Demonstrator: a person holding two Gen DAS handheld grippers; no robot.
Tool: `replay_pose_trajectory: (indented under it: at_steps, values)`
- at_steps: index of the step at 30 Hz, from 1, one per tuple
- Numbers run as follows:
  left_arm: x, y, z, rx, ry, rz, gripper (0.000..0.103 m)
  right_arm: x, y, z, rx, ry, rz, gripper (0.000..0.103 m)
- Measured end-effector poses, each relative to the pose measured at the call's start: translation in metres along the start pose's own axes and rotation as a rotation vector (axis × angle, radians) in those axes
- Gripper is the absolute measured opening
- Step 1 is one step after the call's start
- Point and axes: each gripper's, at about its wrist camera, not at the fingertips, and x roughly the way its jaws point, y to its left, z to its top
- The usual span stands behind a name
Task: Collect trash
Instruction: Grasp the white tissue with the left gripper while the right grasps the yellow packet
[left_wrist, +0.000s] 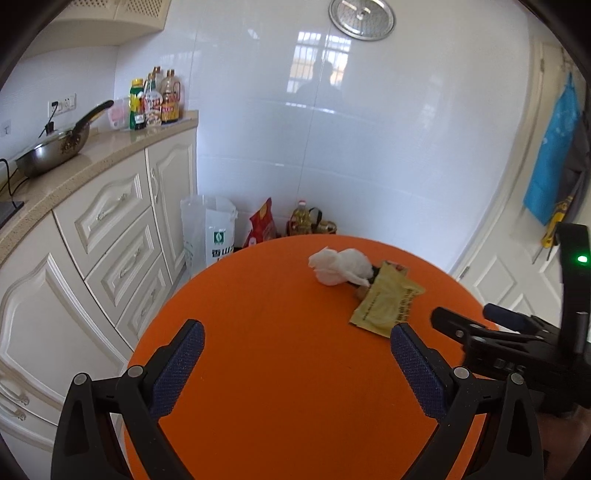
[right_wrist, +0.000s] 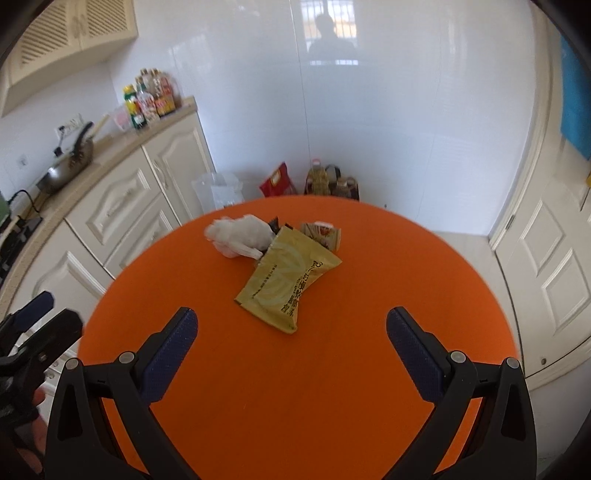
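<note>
A round orange table (left_wrist: 280, 369) (right_wrist: 406, 266) carries a small heap of trash. In it lie a crumpled white tissue (left_wrist: 341, 266) (right_wrist: 240, 234), a flat yellow-gold snack wrapper (left_wrist: 386, 306) (right_wrist: 286, 282), a smaller opened packet (right_wrist: 320, 233) and a dark scrap under the tissue. My left gripper (left_wrist: 297, 334) is open over the near side of the table, short of the heap. My right gripper (right_wrist: 291, 321) is open too, with the wrapper's near end just past its fingertips. Each gripper appears at the edge of the other's view: right (left_wrist: 487, 332), left (right_wrist: 40, 317).
White kitchen cabinets (left_wrist: 110, 236) with a beige counter run along the left, holding a wok (left_wrist: 55, 147) and sauce bottles (left_wrist: 155, 99). On the floor behind the table stand a white plastic bag (left_wrist: 208, 229), a red bag (left_wrist: 264, 223) and oil bottles (left_wrist: 306, 219). A white door (right_wrist: 546, 258) is on the right.
</note>
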Motion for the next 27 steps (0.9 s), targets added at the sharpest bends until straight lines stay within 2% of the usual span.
replay_pose_trajectory:
  at_steps: [7, 10, 11, 13, 15, 19, 21, 27]
  values:
    - [0.076, -0.016, 0.039, 0.017, 0.047, 0.019, 0.099, 0.073, -0.004, 0.016, 0.032, 0.086, 0.007, 0.099]
    - [0.104, -0.023, 0.051, 0.025, 0.062, 0.029, 0.099, 0.092, -0.003, 0.02, 0.023, 0.109, 0.011, 0.09]
    - [0.111, -0.024, 0.054, 0.027, 0.067, 0.03, 0.099, 0.098, -0.002, 0.02, 0.016, 0.118, 0.017, 0.086]
    - [0.129, -0.028, 0.063, 0.035, 0.076, 0.03, 0.099, 0.108, 0.001, 0.017, -0.001, 0.14, 0.042, 0.07]
    - [0.141, -0.033, 0.068, 0.043, 0.079, 0.031, 0.099, 0.105, 0.002, 0.014, -0.035, 0.117, 0.028, 0.055]
    - [0.171, -0.043, 0.081, 0.062, 0.093, 0.022, 0.099, 0.099, -0.013, 0.011, -0.027, 0.105, 0.073, 0.036]
    - [0.181, -0.048, 0.085, 0.072, 0.098, 0.021, 0.099, 0.096, -0.015, 0.011, -0.032, 0.101, 0.085, 0.02]
    - [0.199, -0.059, 0.087, 0.098, 0.1, 0.01, 0.099, 0.085, -0.023, 0.011, -0.038, 0.081, 0.077, 0.014]
